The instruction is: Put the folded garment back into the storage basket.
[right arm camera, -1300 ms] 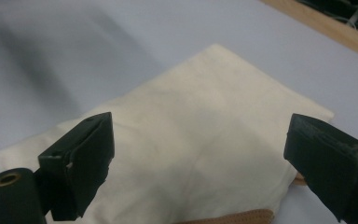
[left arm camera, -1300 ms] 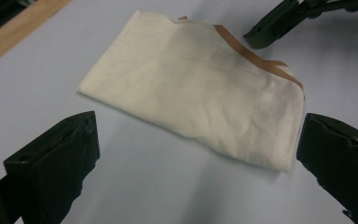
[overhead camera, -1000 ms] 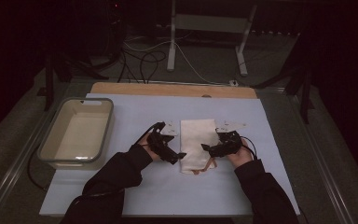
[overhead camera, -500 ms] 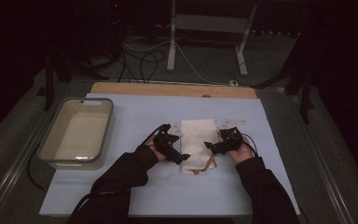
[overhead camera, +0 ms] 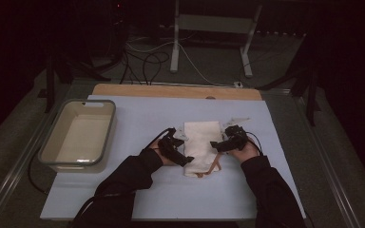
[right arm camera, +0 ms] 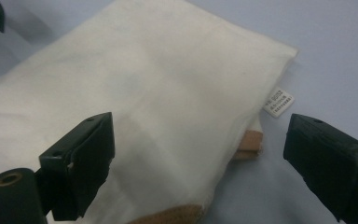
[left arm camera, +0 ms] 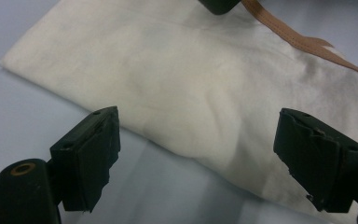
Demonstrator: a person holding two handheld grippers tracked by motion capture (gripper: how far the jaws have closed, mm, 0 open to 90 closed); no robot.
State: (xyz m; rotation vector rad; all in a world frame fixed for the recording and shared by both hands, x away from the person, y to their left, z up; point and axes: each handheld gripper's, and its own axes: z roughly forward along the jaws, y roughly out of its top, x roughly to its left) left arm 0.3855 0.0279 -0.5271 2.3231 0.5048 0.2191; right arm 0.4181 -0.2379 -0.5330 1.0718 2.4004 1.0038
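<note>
bag: folded cream cloth, flat mid-bench, between both grippers
left hand-held gripper: jaws just been closing a bit, wide apart over bag's edge, gripping nothing
right hand-held gripper: wide apart, straddling bag's edge, no grip

Two hand-held grippers, one folded cloth bag, one tub
</note>
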